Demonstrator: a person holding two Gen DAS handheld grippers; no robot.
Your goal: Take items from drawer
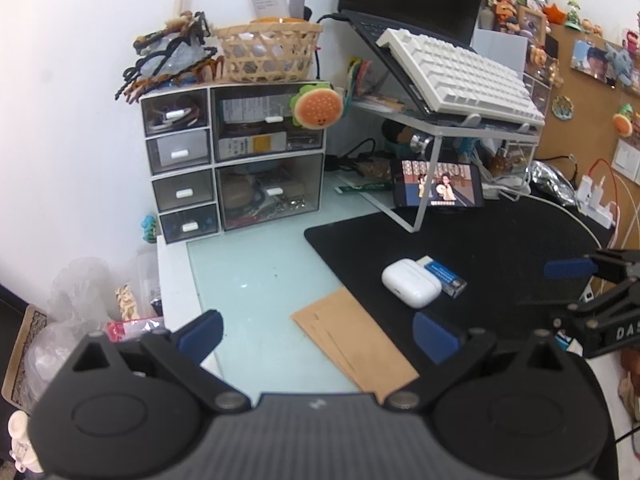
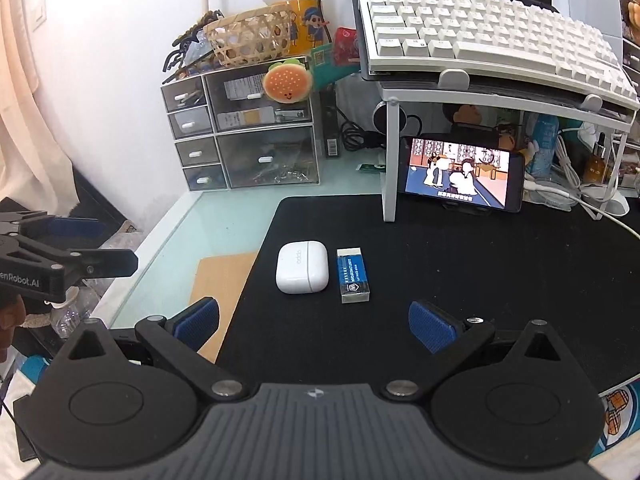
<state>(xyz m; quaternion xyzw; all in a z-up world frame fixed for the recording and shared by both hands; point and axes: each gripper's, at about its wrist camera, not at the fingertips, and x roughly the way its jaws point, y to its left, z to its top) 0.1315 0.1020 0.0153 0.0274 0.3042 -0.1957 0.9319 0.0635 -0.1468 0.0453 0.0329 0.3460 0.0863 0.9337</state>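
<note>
Surroundings: drawer unit (image 2: 244, 136) at back-left of desk (image 2: 208, 224), all drawers shut; wicker basket (image 2: 252, 36) on top, burger plush (image 2: 286, 82) hanging over its front.
Nearby: phone (image 2: 464, 174) under keyboard stand (image 2: 492, 96).
Items: white earbud case (image 2: 302, 267) & blue eraser (image 2: 352, 276) side by side on black mat (image 2: 480, 272), long axes running front-to-back.
Left hand-held gripper (image 1: 316, 334): spread, empty, over desk edge.
Right hand-held gripper (image 2: 314, 320): spread, empty, just short of items.

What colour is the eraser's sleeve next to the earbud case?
Blue with white print, on the white eraser; clearest in the right wrist view, beside the white earbud case.
</note>
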